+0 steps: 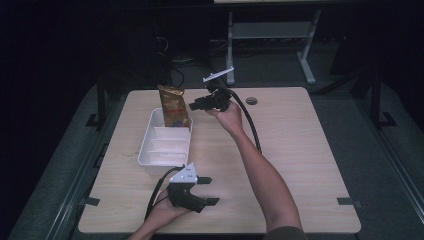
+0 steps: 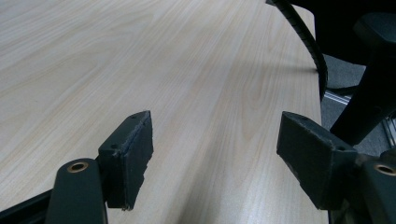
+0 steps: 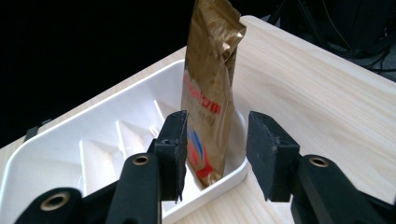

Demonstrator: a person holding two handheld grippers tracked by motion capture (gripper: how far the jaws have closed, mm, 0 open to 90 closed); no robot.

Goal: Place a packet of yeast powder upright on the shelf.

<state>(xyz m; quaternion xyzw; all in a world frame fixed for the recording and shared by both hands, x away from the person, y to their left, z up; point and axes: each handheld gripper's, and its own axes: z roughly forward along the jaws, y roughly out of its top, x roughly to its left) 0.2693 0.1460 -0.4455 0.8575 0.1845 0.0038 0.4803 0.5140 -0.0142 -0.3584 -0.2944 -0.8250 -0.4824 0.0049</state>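
Observation:
A gold snack packet (image 1: 173, 106) (image 3: 208, 88) stands upright in the far end compartment of a white divided tray (image 1: 146, 145) (image 3: 70, 135). My right gripper (image 1: 194, 105) (image 3: 217, 154) is just to the right of the packet at its height. It is open; the packet shows in the gap just beyond its tips, and nothing is gripped. Near the table's front edge, my left gripper (image 1: 211, 190) (image 2: 215, 163) is held low over bare wood, open and with nothing in it, its tips pointing right.
The tray's other compartments look empty. The right gripper's black cable (image 1: 248, 122) (image 2: 306, 39) runs along the forearm over the table middle. A round grommet hole (image 1: 251, 101) sits at the back of the wooden table (image 1: 300, 150). Another desk's white frame (image 1: 270, 30) stands behind.

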